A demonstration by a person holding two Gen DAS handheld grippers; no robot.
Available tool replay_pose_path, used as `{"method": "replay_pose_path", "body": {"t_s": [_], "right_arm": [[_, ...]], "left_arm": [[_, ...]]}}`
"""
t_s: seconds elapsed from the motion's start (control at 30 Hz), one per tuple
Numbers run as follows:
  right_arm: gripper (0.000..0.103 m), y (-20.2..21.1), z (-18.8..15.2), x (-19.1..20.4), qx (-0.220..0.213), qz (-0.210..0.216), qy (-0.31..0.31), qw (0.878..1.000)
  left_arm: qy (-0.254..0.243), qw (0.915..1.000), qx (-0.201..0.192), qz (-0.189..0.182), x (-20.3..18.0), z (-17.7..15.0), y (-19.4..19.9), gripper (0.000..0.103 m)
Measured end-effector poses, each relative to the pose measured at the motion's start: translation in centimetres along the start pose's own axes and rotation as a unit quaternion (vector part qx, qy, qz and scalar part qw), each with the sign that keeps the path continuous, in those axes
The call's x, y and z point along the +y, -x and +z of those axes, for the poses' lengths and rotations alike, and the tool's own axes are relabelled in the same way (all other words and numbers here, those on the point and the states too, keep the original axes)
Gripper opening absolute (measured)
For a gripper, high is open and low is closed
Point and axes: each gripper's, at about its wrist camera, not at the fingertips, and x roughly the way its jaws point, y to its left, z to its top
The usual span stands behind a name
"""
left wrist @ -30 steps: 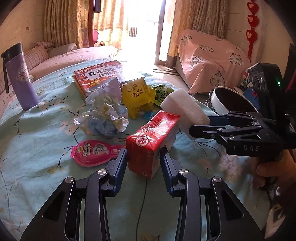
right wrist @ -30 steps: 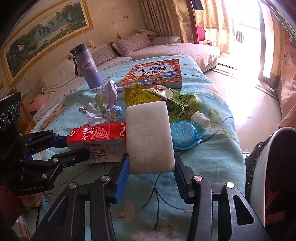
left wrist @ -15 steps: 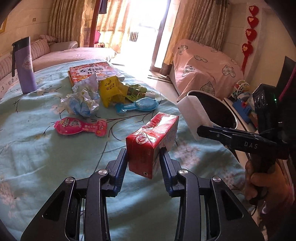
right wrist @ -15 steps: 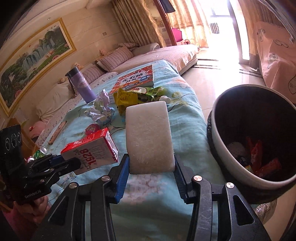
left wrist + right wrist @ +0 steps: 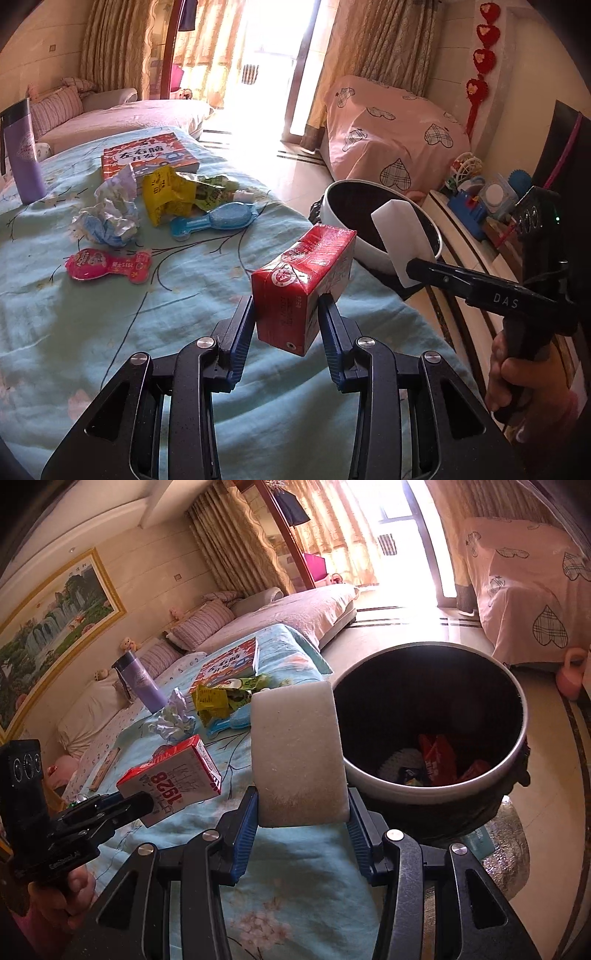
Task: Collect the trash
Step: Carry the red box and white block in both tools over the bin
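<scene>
Past the bed's (image 5: 110,332) edge, beside the bin (image 5: 432,790), the right gripper (image 5: 301,821) pinches a white foam block (image 5: 299,753) and the left gripper (image 5: 286,334) clamps a red carton (image 5: 303,284). Carry each fully over the bin's rim before letting go, foam first, so neither drops onto the floor.

Black left gripper (image 5: 286,325) with blue ribbed pads (image 5: 242,345) and silver screws.

Bin mouth (image 5: 436,709) gapes wide beside the bed's (image 5: 110,325) edge, wrappers low inside; bed's near edge lies bare, while far-corner litter (image 5: 110,218), book (image 5: 147,155) and flask (image 5: 22,155) crowd passage.
</scene>
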Motion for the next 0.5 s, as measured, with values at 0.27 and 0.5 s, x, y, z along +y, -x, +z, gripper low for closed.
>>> {"method": "replay_pose_path", "body": {"t_s": [0.27, 0.5], "right_arm": [[0.047, 1.6, -0.1, -1.8, -0.017, -0.014, -0.016, 1.000], [0.047, 2.2, 0.0, -3.0, -0.024, -0.022, -0.024, 0.999]], "left_arm": [[-0.017, 0.9998, -0.005, -0.011, -2.8, 1.2, -0.8, 0.034], [-0.025, 0.9996, -0.006, -0.015, -4.4, 2.2, -1.6, 0.034]]}}
